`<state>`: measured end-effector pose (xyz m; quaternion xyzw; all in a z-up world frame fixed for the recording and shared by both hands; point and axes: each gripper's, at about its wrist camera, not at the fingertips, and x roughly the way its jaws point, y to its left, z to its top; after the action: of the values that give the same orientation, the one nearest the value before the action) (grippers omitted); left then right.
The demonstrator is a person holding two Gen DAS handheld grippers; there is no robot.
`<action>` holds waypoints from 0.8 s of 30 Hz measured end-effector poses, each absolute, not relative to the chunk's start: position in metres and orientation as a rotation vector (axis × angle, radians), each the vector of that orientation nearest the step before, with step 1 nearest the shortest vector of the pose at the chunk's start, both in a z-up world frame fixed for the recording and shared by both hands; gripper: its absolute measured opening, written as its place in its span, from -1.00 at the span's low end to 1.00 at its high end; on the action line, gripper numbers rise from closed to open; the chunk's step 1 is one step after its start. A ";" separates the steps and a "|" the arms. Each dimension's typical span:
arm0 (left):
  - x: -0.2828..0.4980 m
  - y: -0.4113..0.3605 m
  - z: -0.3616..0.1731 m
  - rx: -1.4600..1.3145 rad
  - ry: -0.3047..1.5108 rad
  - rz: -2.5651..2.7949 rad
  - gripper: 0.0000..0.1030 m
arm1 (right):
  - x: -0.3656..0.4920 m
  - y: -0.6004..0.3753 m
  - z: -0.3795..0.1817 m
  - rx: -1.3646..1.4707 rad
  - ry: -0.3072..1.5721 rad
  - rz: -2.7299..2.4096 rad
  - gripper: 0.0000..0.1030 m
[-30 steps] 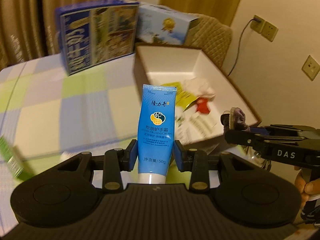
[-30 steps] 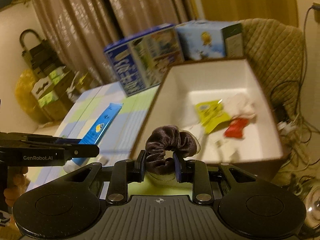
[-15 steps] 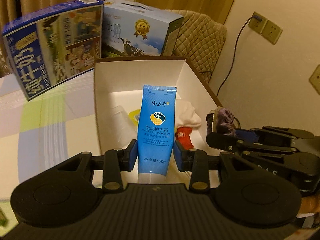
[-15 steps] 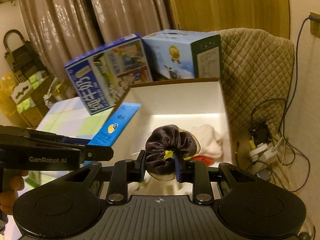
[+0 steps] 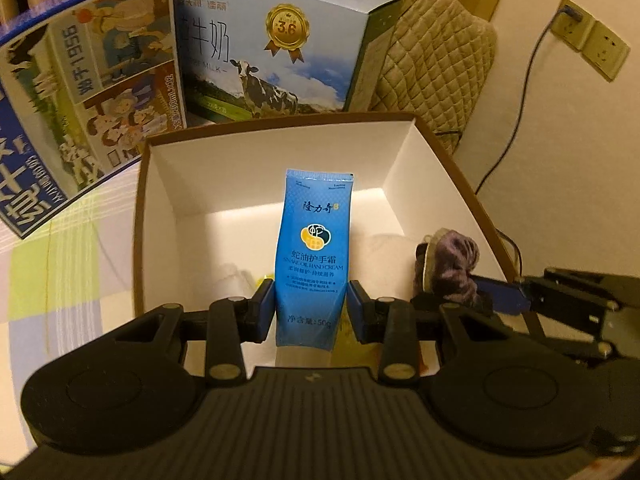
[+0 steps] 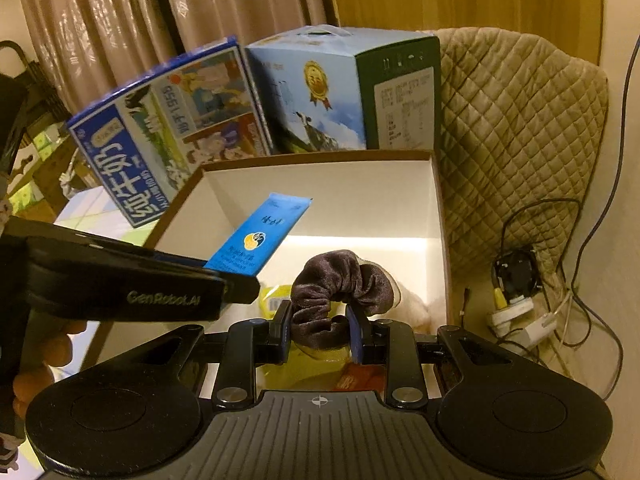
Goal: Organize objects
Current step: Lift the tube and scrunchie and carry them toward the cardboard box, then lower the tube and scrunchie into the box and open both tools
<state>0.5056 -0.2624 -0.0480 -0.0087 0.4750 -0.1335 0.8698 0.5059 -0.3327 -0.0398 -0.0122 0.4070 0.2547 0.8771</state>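
My left gripper (image 5: 311,312) is shut on a blue hand cream tube (image 5: 314,256), held upright over the open white box (image 5: 264,168). The same tube (image 6: 260,236) shows in the right wrist view, slanting over the box (image 6: 332,184). My right gripper (image 6: 320,334) is shut on a dark purple velvet scrunchie (image 6: 340,284), also above the box. From the left wrist view the scrunchie (image 5: 452,264) hangs at the box's right side. Inside lie a white cloth (image 5: 384,248), a yellow packet (image 6: 276,298) and a red item (image 6: 360,378), partly hidden.
Two milk cartons stand behind the box: a blue one (image 5: 80,92) leaning at left and a cow-printed one (image 5: 276,44). A quilted chair back (image 6: 516,136) is to the right. Cables and a power strip (image 6: 520,312) lie on the floor. A checked tablecloth (image 5: 60,280) covers the table.
Both grippers moved forward and further over the box with their loads; the box and cartons now fill more of both views. Both grips are unchanged.
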 end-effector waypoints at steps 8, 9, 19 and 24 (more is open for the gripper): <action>0.539 -0.267 -0.065 -0.064 1.014 -0.266 -0.36 | 0.530 -0.333 -0.049 -0.023 0.856 0.517 -0.51; 0.542 -0.267 -0.068 -0.073 1.019 -0.263 -0.36 | 0.531 -0.332 -0.049 -0.025 0.857 0.515 -0.51; 0.554 -0.257 -0.077 -0.108 1.036 -0.259 -0.29 | 0.545 -0.329 -0.055 -0.022 0.863 0.520 -0.51; 0.549 -0.252 -0.066 -0.070 1.006 -0.247 -0.01 | 0.547 -0.327 -0.055 -0.007 0.842 0.533 -0.51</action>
<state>0.5491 -0.2517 -0.0659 -0.0336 0.4805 -0.1180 0.8684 0.5469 -0.3274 -0.0553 -0.0032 0.4039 0.2557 0.8783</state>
